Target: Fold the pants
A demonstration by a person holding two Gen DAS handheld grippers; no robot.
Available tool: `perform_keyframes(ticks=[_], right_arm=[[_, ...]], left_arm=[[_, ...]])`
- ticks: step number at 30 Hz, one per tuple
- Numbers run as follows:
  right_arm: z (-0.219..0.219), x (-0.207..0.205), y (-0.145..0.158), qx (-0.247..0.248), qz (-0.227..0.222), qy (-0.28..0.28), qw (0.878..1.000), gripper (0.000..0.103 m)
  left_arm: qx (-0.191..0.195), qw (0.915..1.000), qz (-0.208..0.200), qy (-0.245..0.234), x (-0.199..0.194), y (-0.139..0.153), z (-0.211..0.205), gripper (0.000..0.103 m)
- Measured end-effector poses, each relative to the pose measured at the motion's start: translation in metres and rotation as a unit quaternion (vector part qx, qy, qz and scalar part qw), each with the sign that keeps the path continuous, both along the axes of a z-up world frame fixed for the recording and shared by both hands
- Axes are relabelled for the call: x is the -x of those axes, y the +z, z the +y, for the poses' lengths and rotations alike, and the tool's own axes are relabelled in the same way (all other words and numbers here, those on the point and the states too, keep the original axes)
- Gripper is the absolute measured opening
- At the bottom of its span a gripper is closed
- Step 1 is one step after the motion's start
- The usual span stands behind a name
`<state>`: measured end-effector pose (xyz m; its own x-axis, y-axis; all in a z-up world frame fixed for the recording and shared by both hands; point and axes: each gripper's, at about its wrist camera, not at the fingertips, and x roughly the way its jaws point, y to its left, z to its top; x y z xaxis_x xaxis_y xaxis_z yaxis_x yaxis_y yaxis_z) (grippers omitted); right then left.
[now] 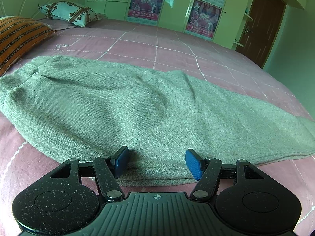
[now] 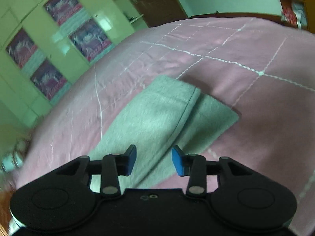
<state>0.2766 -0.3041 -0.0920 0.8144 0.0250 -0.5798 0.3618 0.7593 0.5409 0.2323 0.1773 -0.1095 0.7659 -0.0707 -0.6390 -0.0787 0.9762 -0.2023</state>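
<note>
The gray-green pants [image 1: 137, 106] lie flat across the near side of the bed [image 1: 167, 45], on its pink checked cover, one leg laid over the other. The bunched waist sits toward the orange striped pillow [image 1: 17, 37], and the legs run off the other way. In the right wrist view the leg ends [image 2: 173, 106] show as two cuffs, the upper one slightly short of the lower, though that picture is blurred, so fine creases may be lost.

The left gripper [image 1: 156, 162] hovers low at the near long edge of the pants, jaws spread wide, nothing between them; whether the blue pads [image 1: 194, 164] touch the cloth is hard to say. The right gripper [image 2: 154, 160] sits over the legs near the cuffs, jaws also spread and holding nothing.

Beyond the pants the cover stretches bare to the wardrobe [image 1: 177, 4] and the brown door [image 1: 261, 23]. A heart-patterned pillow [image 1: 69, 12] rests at the head of the bed.
</note>
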Motion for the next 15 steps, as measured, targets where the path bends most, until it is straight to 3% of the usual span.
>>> perform_keyframes(ticks=[3,5,6,9,12,15], right_arm=[[-0.008,-0.029,-0.009,0.003,0.023,0.001,1.0,0.033],[-0.011,-0.044,-0.005,0.001,0.036,0.013,0.999,0.007],[-0.01,-0.048,0.002,0.002,0.032,0.026,0.999,0.0],[0.003,-0.05,0.046,0.038,-0.038,0.075,0.996,0.0],[0.007,-0.036,0.093,0.04,-0.121,0.088,0.988,0.0],[0.0,-0.003,0.1,0.052,-0.184,0.088,0.978,0.0]], left_arm=[[0.0,1.0,0.0,0.0,0.0,0.0,0.0,0.064],[0.0,1.0,0.0,0.0,0.0,0.0,0.0,0.064],[0.0,1.0,0.0,0.0,0.0,0.0,0.0,0.064],[0.0,1.0,0.0,0.0,0.0,0.0,0.0,0.064],[-0.003,1.0,0.0,0.0,-0.001,0.0,-0.001,0.064],[-0.002,1.0,-0.002,0.0,-0.001,0.0,0.0,0.064]])
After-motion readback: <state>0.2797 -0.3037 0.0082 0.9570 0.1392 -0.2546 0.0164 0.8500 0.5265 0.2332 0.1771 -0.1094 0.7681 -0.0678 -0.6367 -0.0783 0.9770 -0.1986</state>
